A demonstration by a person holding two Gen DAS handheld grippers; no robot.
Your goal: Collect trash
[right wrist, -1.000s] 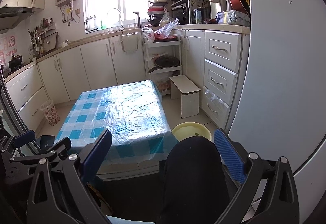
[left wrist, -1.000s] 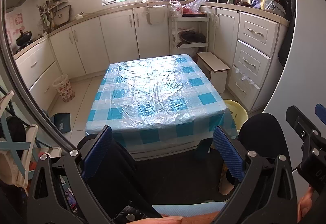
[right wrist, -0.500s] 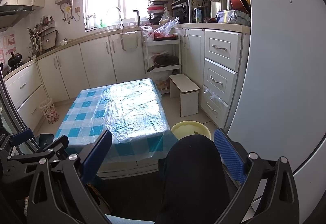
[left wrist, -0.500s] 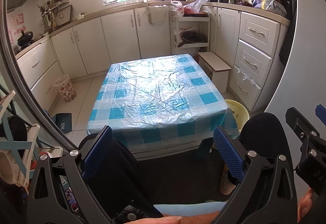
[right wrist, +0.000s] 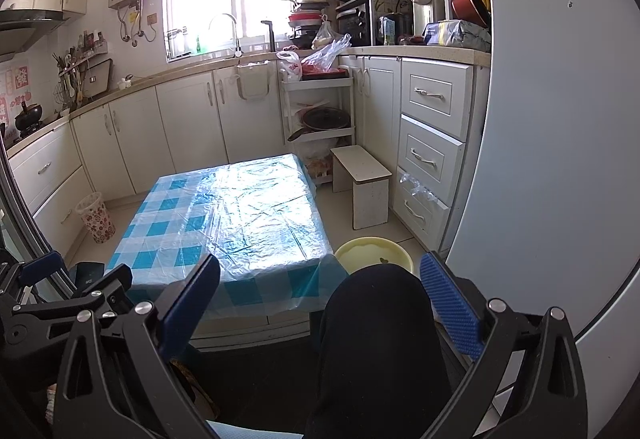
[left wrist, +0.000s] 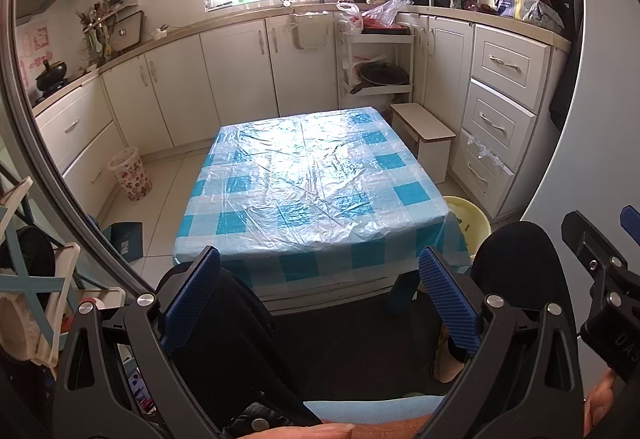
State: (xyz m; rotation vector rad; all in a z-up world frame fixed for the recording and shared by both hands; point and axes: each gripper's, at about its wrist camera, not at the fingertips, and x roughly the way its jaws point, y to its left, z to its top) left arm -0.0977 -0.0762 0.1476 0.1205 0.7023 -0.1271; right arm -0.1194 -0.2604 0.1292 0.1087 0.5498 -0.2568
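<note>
Left hand-held gripper [left wrist: 320, 295]: I hold it low over my lap, its blue pads spread wide with nothing between them, aimed at the near edge of the worktop.
Right hand-held gripper [right wrist: 320, 299]: spread just as wide and empty, held above my right knee [right wrist: 380, 319], which is in dark trousers.
Worktop [left wrist: 312, 183]: a low table under a blue-and-white checked cloth with a clear plastic sheet over it; the top looks bare from both views.
Trash: I cannot make out any loose piece of it on the worktop or on the floor nearby.
Waste basket [left wrist: 130, 173]: pale with a red flower print, upright on the floor tiles beside the left-hand cabinets, well apart from the worktop.
Yellow basin [right wrist: 374, 253]: on the floor just past the worktop's right corner, near my knee.
White stool [right wrist: 362, 187]: stands between the worktop and the drawer unit.
Dustpan [left wrist: 126, 239]: dark teal, by the worktop's near left corner.
</note>
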